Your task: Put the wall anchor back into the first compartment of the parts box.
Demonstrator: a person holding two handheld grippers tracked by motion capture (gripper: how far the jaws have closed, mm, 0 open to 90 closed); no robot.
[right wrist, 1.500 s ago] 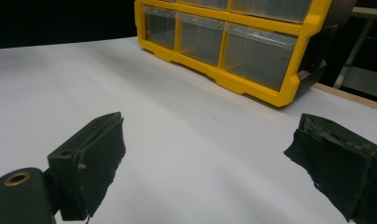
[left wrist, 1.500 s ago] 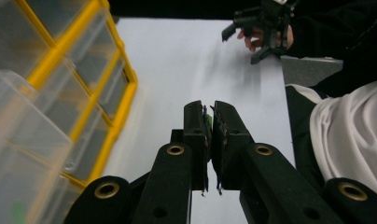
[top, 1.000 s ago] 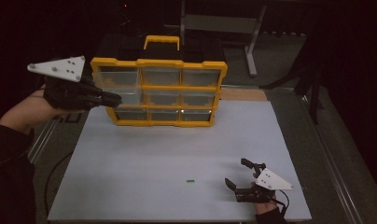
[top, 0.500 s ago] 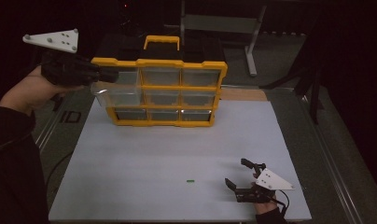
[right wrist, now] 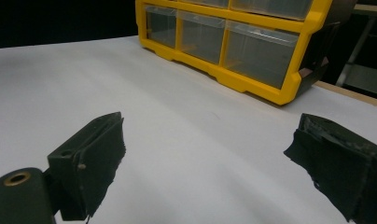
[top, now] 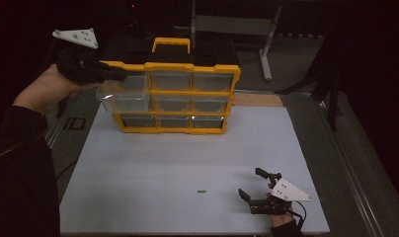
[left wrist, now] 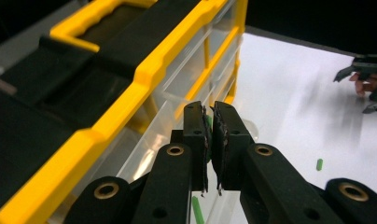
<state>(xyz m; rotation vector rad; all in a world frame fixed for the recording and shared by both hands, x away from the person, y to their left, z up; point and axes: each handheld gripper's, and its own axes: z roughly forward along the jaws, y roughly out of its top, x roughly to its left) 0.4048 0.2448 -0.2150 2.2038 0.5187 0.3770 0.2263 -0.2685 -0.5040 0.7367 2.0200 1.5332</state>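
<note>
While your left hand (top: 48,89) is raised at the upper left corner of the yellow organizer (top: 174,96), the forearm comes in from the left in a dark sleeve (top: 15,163), and the left gripper (top: 119,75) points across toward that corner. Its jaws are pressed nearly together on the front lip of a clear drawer (top: 124,96) that sticks out from the organizer's left column, at the top rows. In the left gripper view the pads (left wrist: 198,135) sit with only a thin slit between them, clamped on the clear plastic edge, with a bit of green visible behind them. A small green piece (left wrist: 319,164) lies on the white mat (top: 187,163) in front of the organizer, well apart from it.

Your right hand (top: 281,224) is low at the near edge of the mat, far in front of the organizer's right side. The right gripper (top: 251,185) lies close to the mat and points toward the organizer, its jaws spread wide with nothing between them. In the right gripper view the two pads (right wrist: 91,158) stand far apart, with bare mat between them and the organizer's lower right corner beyond.

On the table to the left of the organizer you can read the letters "ID" (top: 73,123). I can read no brand on the organizer itself.
</note>
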